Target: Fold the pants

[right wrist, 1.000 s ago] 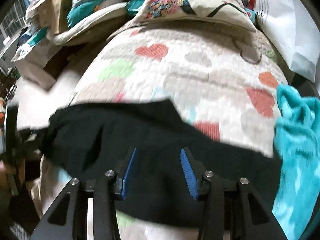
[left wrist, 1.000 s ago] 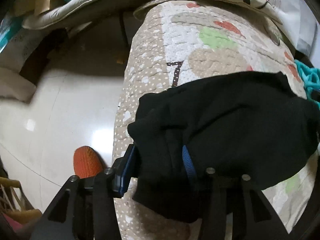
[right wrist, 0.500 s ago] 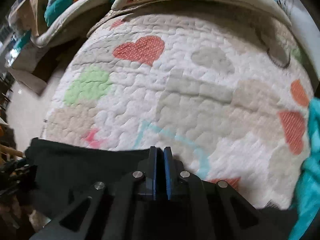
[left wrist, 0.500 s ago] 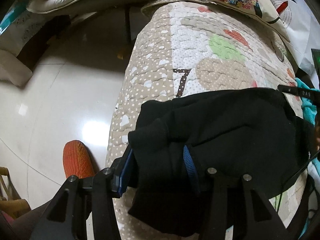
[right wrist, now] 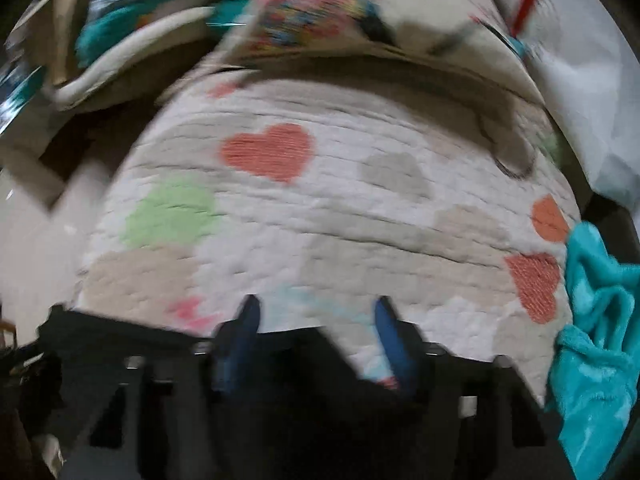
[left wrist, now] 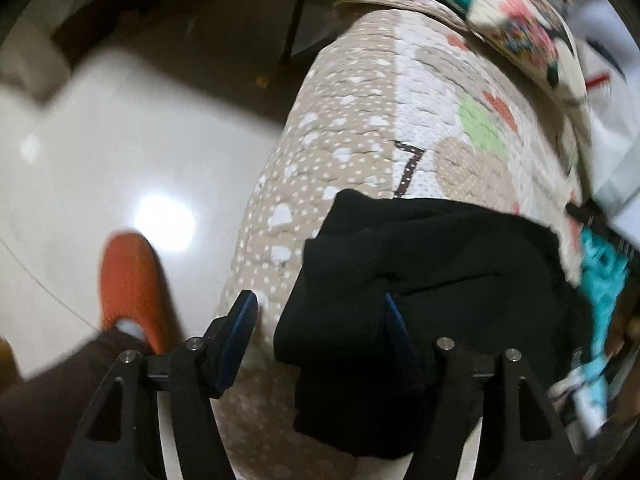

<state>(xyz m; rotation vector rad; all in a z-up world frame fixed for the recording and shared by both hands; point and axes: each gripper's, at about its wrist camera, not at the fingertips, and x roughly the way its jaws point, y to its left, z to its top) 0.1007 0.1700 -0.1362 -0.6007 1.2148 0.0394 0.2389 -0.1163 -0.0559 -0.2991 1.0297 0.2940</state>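
Note:
The black pants (left wrist: pixel 440 264) lie bunched on the near edge of a quilted bed cover (left wrist: pixel 360 128) with hearts. My left gripper (left wrist: pixel 320 320) is open, its jaws spread around the left end of the pants, cloth lying between the blue pads. In the right wrist view the pants (right wrist: pixel 120 344) show as a dark strip along the bottom. My right gripper (right wrist: pixel 316 320) is open over the cover (right wrist: pixel 320 208), just past the pants' far edge; this view is blurred.
A turquoise fleece garment (right wrist: pixel 596 320) lies at the right, also in the left wrist view (left wrist: pixel 604 280). A patterned pillow (right wrist: pixel 360 20) lies at the bed's far end. White tiled floor (left wrist: pixel 100 160) and the person's orange slipper (left wrist: pixel 132 280) are left of the bed.
My right gripper, shut half a second ago, has opened and pulled back. My left gripper has slid back and left, so its left pad is now clear of the pants.

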